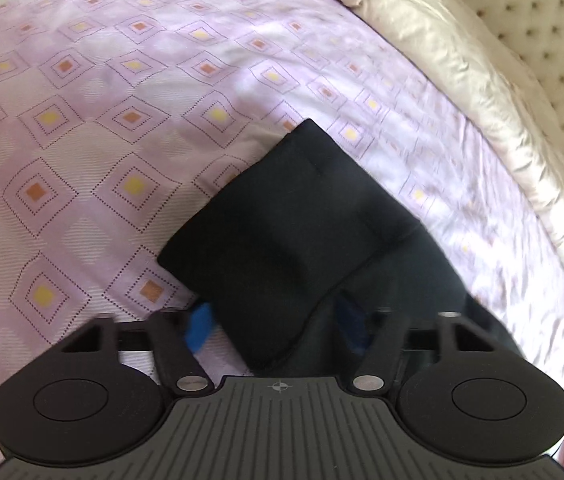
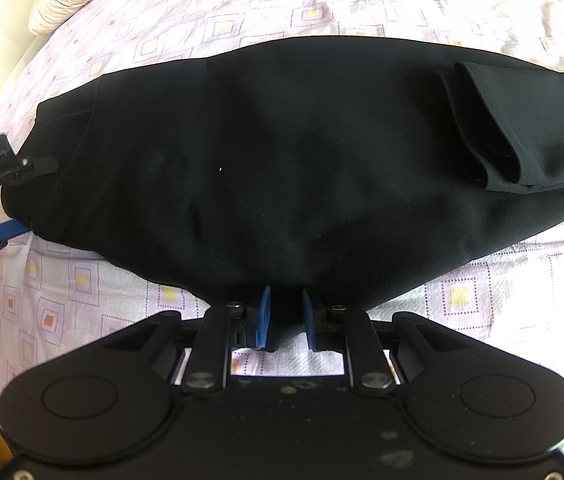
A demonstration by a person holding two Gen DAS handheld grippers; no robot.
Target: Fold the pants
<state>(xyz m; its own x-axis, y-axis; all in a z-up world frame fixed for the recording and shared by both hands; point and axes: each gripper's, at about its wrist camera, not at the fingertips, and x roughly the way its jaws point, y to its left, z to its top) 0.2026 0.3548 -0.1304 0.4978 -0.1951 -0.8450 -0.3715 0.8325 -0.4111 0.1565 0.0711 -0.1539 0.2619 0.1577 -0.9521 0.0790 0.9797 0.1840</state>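
Black pants (image 2: 282, 160) lay folded across the lilac bedsheet (image 2: 462, 296), near its front edge. Right gripper (image 2: 286, 316) clamped on the near hem. Left gripper (image 1: 274, 320) straddled a fabric corner, grip impossible to tell

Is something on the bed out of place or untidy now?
Nothing looks damaged or spilled. The black pants lie flat on the bedsheet; only the cuff ends, folded back on top, sit slightly askew. The right gripper pinches the near edge.
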